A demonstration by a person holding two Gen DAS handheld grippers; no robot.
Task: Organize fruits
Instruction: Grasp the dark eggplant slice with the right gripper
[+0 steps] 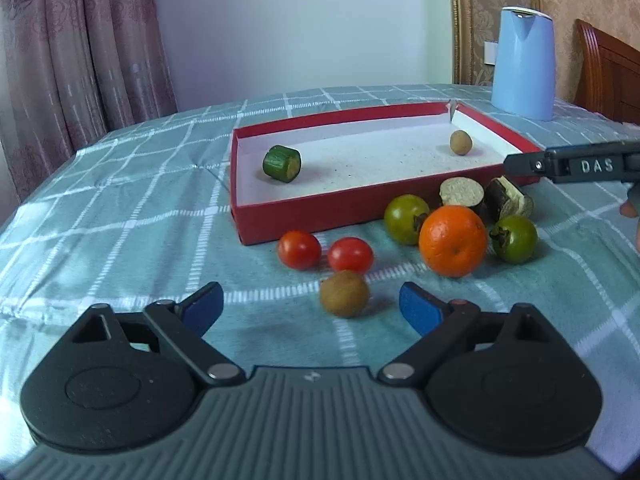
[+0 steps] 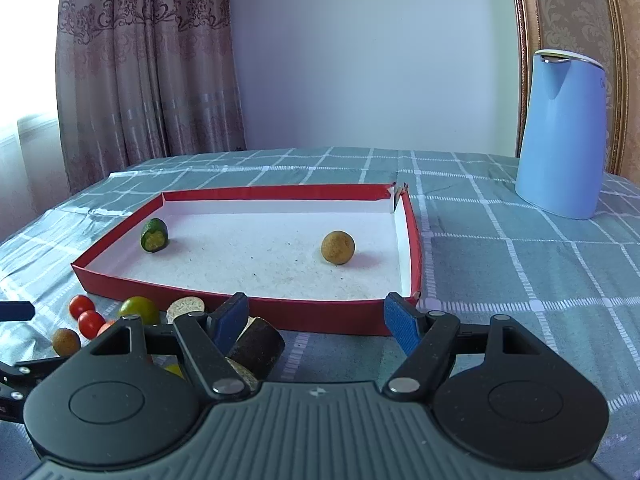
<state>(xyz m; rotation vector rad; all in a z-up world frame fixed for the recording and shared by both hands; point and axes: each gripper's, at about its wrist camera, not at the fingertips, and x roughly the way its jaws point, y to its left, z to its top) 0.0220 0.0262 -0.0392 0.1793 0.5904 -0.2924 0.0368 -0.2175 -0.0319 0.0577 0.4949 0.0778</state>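
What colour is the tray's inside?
White, with red walls; the right wrist view shows it best.

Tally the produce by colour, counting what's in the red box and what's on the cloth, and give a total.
Red tomatoes: 2
Green tomatoes: 2
Orange: 1
Brown round fruits: 2, one on the cloth, one in the red box
Green cucumber piece: 1, in the box
Dark eggplant pieces: 2
Total: 10

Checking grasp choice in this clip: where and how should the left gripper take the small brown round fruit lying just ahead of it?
Grip the brown fruit across its widest middle, coming straight forward and low. The left gripper is open, and the fruit sits apart from the cherry tomatoes behind it.
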